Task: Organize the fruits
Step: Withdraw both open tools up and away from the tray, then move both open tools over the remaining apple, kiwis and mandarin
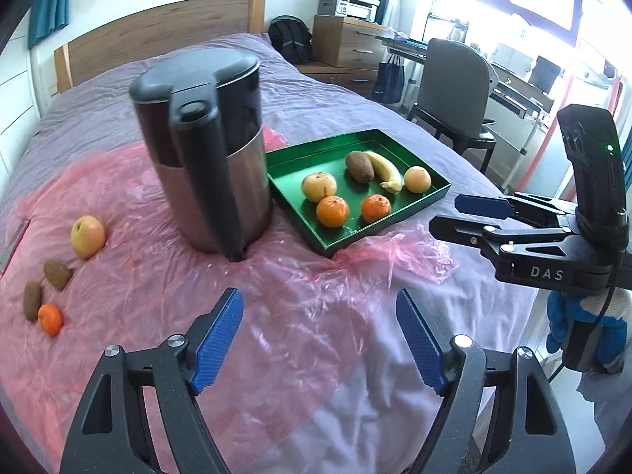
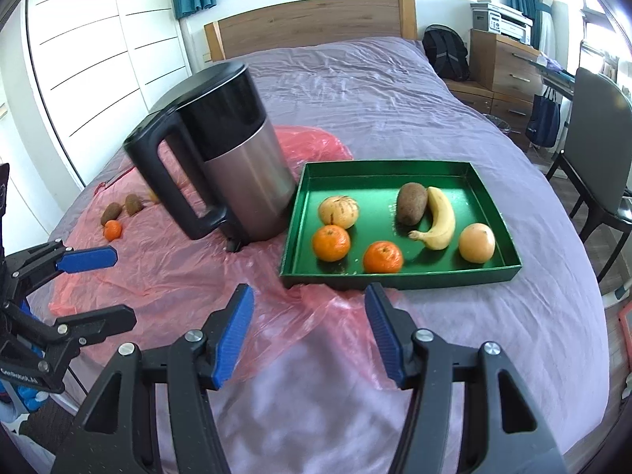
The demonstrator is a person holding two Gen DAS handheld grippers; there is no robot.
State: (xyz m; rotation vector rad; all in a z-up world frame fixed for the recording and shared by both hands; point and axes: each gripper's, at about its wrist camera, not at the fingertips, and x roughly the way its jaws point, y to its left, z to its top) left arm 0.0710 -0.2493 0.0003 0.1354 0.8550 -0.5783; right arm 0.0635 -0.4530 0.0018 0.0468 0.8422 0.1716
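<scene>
A green tray (image 2: 399, 276) (image 1: 343, 237) lies on the bed and holds two tangerines (image 2: 331, 242), a pale apple (image 2: 338, 210), a brown kiwi (image 2: 411, 202), a banana (image 2: 438, 219) and an orange (image 2: 476, 243). Left of the kettle, on the pink plastic, lie an apple (image 1: 87, 236), two kiwis (image 1: 57, 274) and a tangerine (image 1: 50, 318). My left gripper (image 1: 320, 339) is open and empty above the plastic. My right gripper (image 2: 310, 335) is open and empty in front of the tray.
A black and steel kettle (image 1: 213, 150) (image 2: 221, 173) stands between the loose fruit and the tray. A pink plastic sheet (image 1: 158, 296) covers the near bed. A chair (image 1: 454, 91) and desk stand to the right of the bed.
</scene>
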